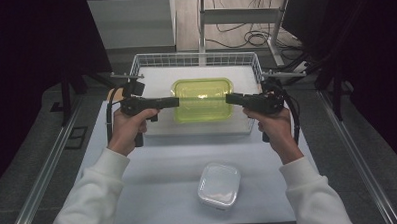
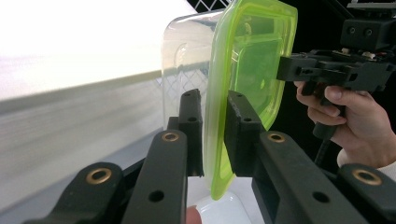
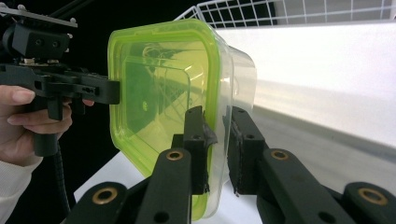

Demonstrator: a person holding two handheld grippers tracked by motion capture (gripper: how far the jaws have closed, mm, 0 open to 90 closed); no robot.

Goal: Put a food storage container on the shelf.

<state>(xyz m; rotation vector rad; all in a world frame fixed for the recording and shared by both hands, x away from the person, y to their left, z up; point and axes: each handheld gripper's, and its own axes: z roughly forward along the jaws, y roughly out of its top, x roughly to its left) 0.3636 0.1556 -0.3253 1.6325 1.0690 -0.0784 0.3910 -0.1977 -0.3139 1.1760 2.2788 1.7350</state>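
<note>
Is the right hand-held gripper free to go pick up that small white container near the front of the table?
Probably not yet: the right hand-held gripper is clamped on the green-lidded container, sharing it with the left hand-held gripper. The path to the white container looks open.

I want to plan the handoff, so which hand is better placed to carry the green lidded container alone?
Neither clearly, perhaps the left. Both grippers clamp opposite rims of the green lidded container; the left gripper has its fingers squarely across the lid's edge, while the right gripper looks to grip slightly less.

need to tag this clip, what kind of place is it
Probably a lab or recording bench, not a kitchen: dark curtains, loose floor cables, a wire basket on a white table.
</note>
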